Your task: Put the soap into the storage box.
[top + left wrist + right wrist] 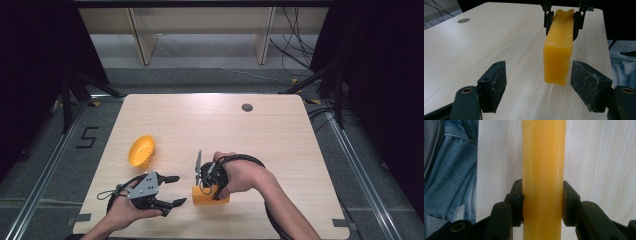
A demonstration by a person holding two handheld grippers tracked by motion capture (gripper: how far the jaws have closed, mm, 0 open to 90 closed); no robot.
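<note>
Gripping the orange block firmly, your right gripper has it lifted; left gripper waits open-jawed, handover pending.

The left gripper, held in the left hand near the worktop's front edge, has its fingers spread wide with nothing pressed between them. The right gripper, in the right hand, points down, its fingers clamped.
</note>
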